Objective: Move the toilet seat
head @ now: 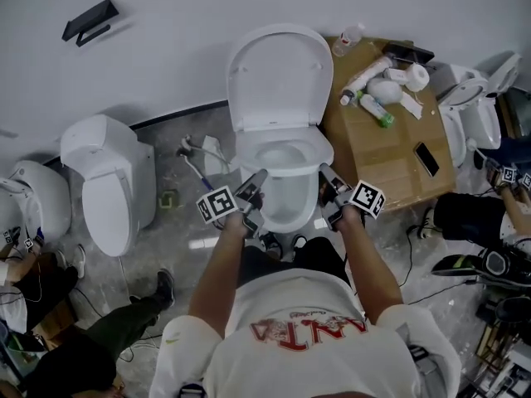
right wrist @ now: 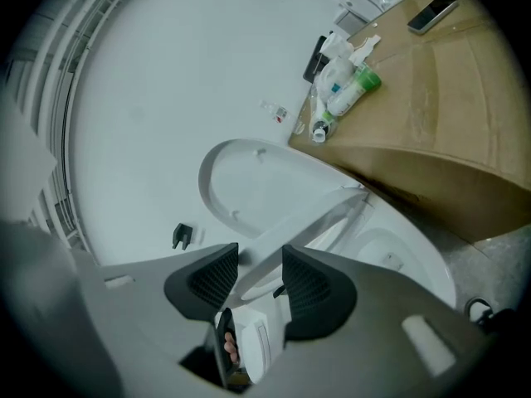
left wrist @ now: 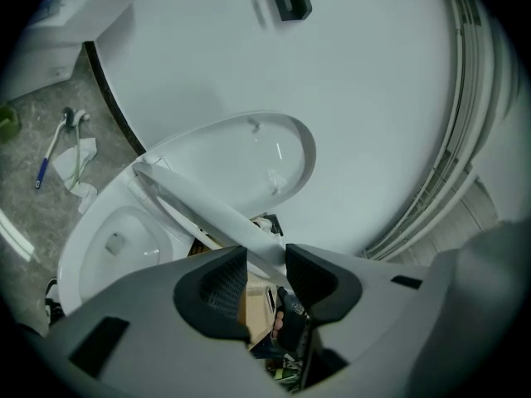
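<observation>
Two grippers hold the toilet seat [left wrist: 199, 210], tilted up off the bowl [left wrist: 99, 247]: left gripper [left wrist: 267, 264] and right gripper [right wrist: 260, 268] each pinch a side rim (past the pads we lose sight of it). Behind, the lid [head: 278, 73] stands upright against the wall [head: 166, 7].

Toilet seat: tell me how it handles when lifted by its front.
The toilet seat looks like rigid moulded plastic, unlikely to flex. Hinged at the back, it should swing rather than lift free. Its glossy surface may slip.
</observation>
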Demonstrator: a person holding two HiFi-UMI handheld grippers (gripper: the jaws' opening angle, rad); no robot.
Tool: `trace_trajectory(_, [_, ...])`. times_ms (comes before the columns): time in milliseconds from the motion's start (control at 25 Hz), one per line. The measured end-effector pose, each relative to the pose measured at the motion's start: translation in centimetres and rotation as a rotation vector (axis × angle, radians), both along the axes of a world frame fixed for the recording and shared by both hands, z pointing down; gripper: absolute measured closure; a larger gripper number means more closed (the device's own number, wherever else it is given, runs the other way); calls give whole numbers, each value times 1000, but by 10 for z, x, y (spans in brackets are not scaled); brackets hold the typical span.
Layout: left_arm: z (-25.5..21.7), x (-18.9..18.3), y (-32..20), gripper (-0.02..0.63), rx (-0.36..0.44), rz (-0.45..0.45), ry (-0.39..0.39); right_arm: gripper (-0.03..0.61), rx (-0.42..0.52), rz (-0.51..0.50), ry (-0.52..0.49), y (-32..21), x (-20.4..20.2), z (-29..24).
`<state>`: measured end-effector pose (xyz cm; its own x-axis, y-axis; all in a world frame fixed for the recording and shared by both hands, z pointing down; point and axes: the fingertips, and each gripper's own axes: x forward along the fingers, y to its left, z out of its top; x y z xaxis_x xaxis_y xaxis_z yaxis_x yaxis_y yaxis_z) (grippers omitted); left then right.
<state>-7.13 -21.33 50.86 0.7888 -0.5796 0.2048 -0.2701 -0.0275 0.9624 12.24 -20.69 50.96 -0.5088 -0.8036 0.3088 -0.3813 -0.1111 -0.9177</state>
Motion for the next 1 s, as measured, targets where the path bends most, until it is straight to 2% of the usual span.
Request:
trace_trajectory(240, [-5, 3, -14, 463, -26, 18, 5, 417, 11, 58, -4, -13, 3, -5])
trace_trajectory(640, [-20, 2, -43, 463, 10, -47, 10, 420, 30, 24, -26, -43, 4, -20])
trace_trajectory(1000, [-42, 4, -99, 463, 51, -102, -8, 440, 59, -30, -89, -98, 8, -38])
